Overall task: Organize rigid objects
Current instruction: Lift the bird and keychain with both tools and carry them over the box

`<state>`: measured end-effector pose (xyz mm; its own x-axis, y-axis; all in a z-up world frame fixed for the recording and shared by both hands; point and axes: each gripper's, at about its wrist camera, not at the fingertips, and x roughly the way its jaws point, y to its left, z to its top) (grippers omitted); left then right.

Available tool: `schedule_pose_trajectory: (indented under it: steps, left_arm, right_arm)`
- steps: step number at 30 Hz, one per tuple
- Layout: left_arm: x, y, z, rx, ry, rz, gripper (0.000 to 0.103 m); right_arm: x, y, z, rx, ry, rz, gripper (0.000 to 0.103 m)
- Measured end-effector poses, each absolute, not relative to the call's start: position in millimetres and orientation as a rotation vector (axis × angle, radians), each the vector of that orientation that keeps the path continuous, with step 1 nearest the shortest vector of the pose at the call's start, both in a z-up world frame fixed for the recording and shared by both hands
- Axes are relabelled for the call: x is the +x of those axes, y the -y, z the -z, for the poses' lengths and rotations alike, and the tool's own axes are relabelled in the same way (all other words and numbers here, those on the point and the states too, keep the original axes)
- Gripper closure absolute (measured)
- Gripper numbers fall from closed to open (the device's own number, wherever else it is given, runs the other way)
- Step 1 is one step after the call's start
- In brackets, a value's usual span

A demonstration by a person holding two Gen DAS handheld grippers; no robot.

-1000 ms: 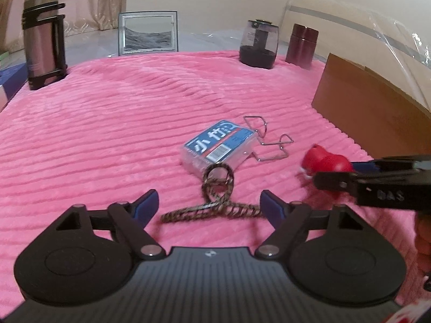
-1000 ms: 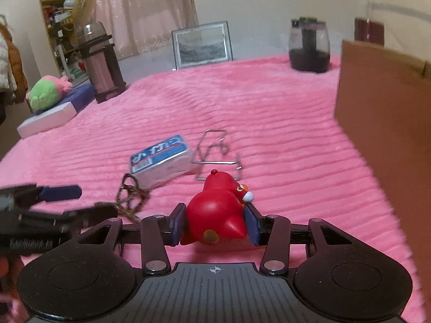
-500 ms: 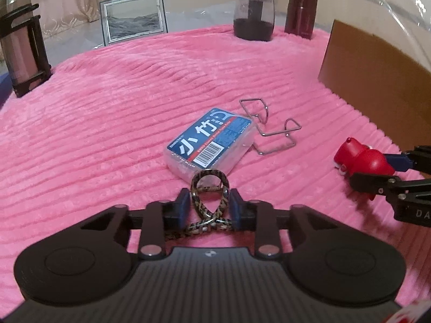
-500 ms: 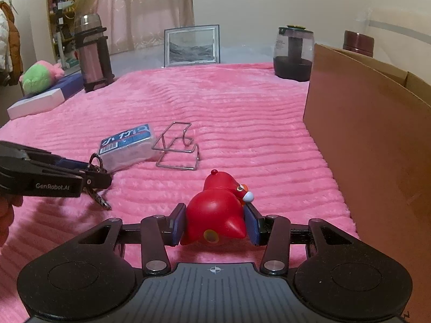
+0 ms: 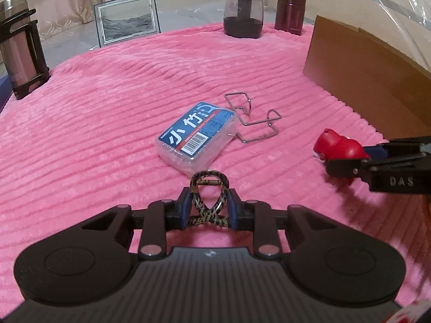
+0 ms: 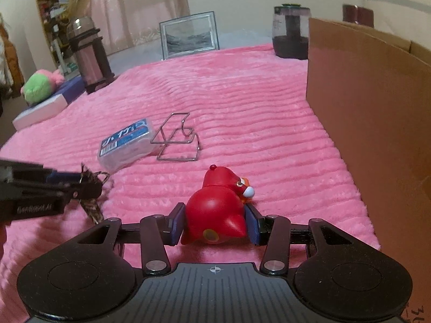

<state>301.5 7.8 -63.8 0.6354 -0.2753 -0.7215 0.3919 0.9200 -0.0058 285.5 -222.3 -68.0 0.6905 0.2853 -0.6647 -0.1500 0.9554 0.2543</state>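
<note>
My left gripper is shut on a leopard-print hair clip and holds it just above the pink blanket; the clip also shows in the right wrist view. My right gripper is shut on a red bird toy, which also shows at the right of the left wrist view. A clear box with a blue label and a bent wire stand lie on the blanket ahead of both grippers. A brown cardboard box stands at the right.
A thermos stands at far left, a framed picture at the back, a dark glass jar and a maroon canister at back right. A green plush lies on a book beyond the blanket's left edge.
My left gripper closed on the hair clip and lifted it slightly. My right gripper, holding the red bird, shifted a little; the cardboard box looms closer at its right.
</note>
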Motion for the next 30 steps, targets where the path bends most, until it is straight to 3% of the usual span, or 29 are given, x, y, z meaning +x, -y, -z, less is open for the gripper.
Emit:
schedule_pose_trajectory:
  steps: [18, 30]
  left_arm:
    - [257, -12, 44, 0.070, -0.789, 0.371, 0.080]
    - [217, 7, -7, 0.069, -0.725, 0.397, 0.080]
  right_arm:
    - [244, 215, 36, 0.105, -0.698, -0.282, 0.061]
    - [197, 232, -14, 0.115, -0.609, -0.336, 0.061]
